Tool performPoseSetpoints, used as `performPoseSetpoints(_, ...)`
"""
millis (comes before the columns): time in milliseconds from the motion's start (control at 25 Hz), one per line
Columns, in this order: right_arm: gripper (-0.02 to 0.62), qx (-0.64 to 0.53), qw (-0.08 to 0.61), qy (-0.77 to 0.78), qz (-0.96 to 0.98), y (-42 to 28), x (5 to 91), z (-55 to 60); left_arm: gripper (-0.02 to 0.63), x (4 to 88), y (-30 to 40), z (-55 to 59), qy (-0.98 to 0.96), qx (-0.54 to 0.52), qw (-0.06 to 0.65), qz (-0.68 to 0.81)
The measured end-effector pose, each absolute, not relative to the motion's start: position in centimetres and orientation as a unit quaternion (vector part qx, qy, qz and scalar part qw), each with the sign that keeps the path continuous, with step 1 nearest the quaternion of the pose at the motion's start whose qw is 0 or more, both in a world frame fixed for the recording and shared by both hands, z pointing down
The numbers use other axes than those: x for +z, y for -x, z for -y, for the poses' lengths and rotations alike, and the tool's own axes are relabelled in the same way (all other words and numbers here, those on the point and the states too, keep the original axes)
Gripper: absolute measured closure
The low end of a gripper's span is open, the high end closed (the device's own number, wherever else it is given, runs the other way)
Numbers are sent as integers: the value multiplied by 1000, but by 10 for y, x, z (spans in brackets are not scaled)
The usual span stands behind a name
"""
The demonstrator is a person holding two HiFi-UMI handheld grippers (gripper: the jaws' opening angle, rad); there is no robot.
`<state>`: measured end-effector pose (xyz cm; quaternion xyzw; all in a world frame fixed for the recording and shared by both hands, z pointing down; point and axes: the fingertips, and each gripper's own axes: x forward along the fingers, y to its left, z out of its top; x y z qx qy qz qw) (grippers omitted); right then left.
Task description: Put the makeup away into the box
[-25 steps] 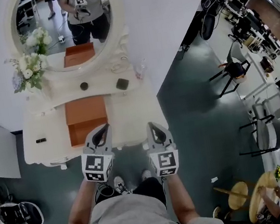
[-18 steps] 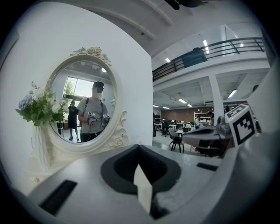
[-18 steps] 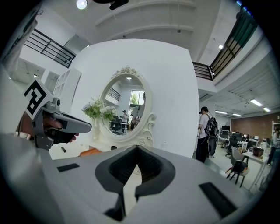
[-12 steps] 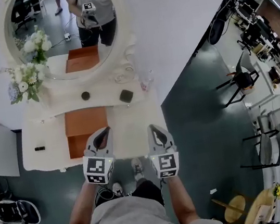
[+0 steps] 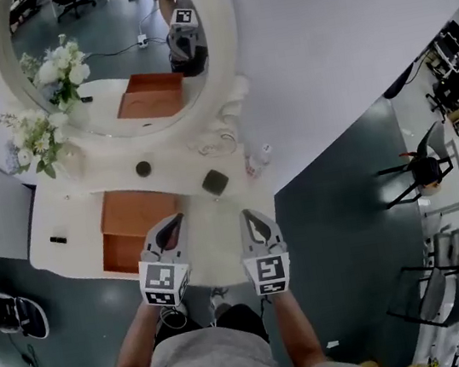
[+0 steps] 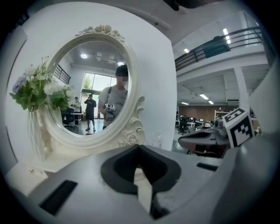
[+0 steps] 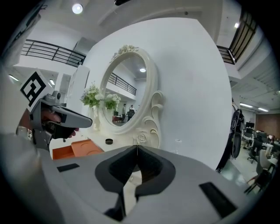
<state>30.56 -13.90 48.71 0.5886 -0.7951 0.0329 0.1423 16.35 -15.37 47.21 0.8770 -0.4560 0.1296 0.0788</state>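
Head view: open orange box (image 5: 137, 226) on table (image 5: 63, 215), 2 dark compacts (image 5: 214, 181) outside

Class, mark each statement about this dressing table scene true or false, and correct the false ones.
1. The left gripper and right gripper are both shut and empty. True.
2. The orange box is closed. False: the orange box lies open on the white table.
3. The square black case is in the box. False: the square black case lies on the table, right of the box.
4. The flowers stand left of the mirror. True.
5. A round black pot sits below the mirror. True.
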Motion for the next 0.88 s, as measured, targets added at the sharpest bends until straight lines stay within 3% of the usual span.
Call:
performPoseSetpoints(320, 570, 57, 159, -512, 842, -300, 528, 195, 606, 510, -163, 178, -841, 150, 111, 508)
performPoseSetpoints(400, 447, 71, 165, -487, 855, -294, 540, 207, 606, 518, -159, 181, -832, 155, 118, 519)
performPoseSetpoints(560, 329, 100, 192, -441, 871, -284, 568, 230, 606, 527, -149, 183, -814, 158, 132, 544)
performPoseSetpoints(680, 278, 109, 228, -406, 879, -277, 591, 243, 606, 531, -141, 183, -801, 162, 138, 560)
performPoseSetpoints(880, 261, 126, 272, -371, 879, -272, 623, 256, 606, 534, -129, 183, -790, 170, 141, 572)
